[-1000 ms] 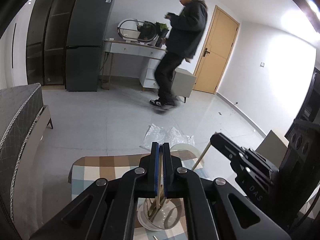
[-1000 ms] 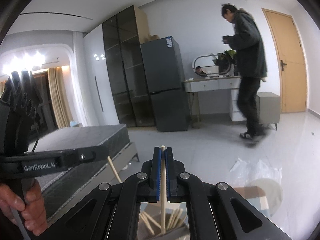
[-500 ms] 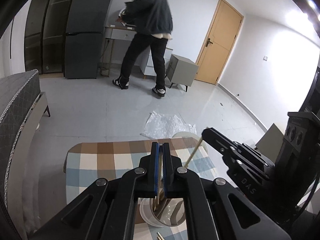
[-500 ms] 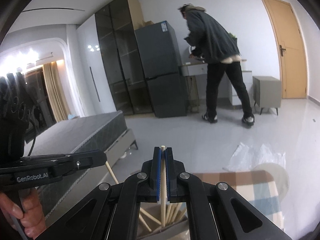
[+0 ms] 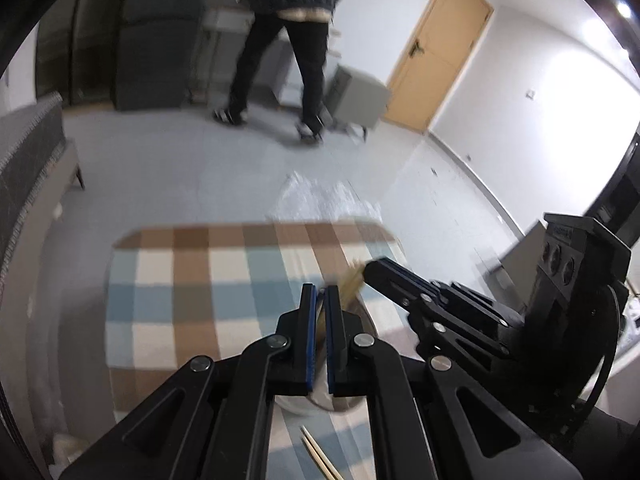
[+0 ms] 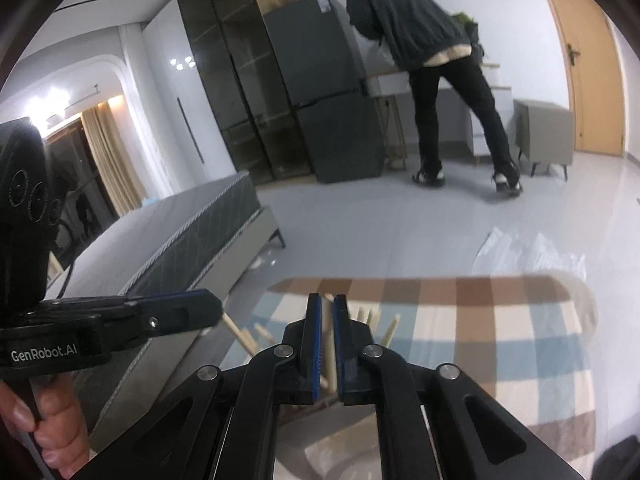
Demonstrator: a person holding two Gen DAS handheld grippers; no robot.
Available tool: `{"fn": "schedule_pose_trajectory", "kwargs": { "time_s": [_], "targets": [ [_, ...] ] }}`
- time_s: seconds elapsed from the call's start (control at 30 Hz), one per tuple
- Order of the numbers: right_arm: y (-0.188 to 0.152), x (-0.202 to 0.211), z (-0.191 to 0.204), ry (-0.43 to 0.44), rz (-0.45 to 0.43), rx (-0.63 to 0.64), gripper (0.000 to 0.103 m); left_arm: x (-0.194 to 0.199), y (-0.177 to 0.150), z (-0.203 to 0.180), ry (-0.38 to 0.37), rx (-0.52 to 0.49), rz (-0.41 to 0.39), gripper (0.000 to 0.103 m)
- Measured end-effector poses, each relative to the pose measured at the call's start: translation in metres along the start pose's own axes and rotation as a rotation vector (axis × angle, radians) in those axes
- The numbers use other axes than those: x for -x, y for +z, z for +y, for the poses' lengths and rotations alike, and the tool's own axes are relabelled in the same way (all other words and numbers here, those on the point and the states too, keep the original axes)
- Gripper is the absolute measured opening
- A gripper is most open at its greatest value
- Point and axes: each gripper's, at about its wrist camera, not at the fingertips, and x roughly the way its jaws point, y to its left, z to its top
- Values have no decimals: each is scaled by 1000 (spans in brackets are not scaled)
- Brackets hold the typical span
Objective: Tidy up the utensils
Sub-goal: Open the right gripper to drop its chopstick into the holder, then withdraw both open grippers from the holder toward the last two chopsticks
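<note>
My left gripper (image 5: 319, 294) holds a wooden chopstick (image 5: 320, 322) between nearly closed jaws above a white holder cup (image 5: 316, 398) on the checked table. My right gripper (image 6: 327, 306) has jaws slightly parted around a chopstick (image 6: 329, 344) that stands in the same cup (image 6: 344, 456) with several other chopsticks (image 6: 384, 328). The right gripper (image 5: 372, 270) shows at right in the left wrist view, and the left gripper (image 6: 208, 306) shows at left in the right wrist view. Two loose chopsticks (image 5: 320, 456) lie on the table near me.
The checked tablecloth (image 5: 192, 280) covers a small table. A grey bed (image 6: 180, 232) stands to the left. A person (image 6: 432, 60) bends at a desk by the fridge (image 6: 328, 92). Clear plastic (image 5: 324, 196) lies on the floor beyond the table.
Both grippers have tilted downward and dropped toward the cup, and their chopsticks have sunk lower between the jaws. The right jaws have parted a little. The person moved to the desk.
</note>
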Motion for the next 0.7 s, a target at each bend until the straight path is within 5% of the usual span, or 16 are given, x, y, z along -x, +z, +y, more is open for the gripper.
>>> {"fn": "schedule_pose_trajectory", "kwargs": {
  "time_s": [0.1,0.2,0.27,0.33,0.5,0.7],
  "targets": [
    [-5,4,-4,26,18,-34,12,3,-1,2,-3,35,34,1],
    [-9,14,-6,18,10,-51,30,13,-2,2,5,60,23,6],
    [-11,25,-8,6,-3,-60,43,22,-4,1,31,75,7,26],
    [-13,37,-11,-12,-18,-71,46,32,-6,0,43,88,-20,41],
    [-16,64,-13,-33,-44,-98,53,56,-13,-10,84,88,-71,45],
    [-27,104,-3,-34,-95,-99,67,75,-31,-26,146,71,-132,67]
  ]
}}
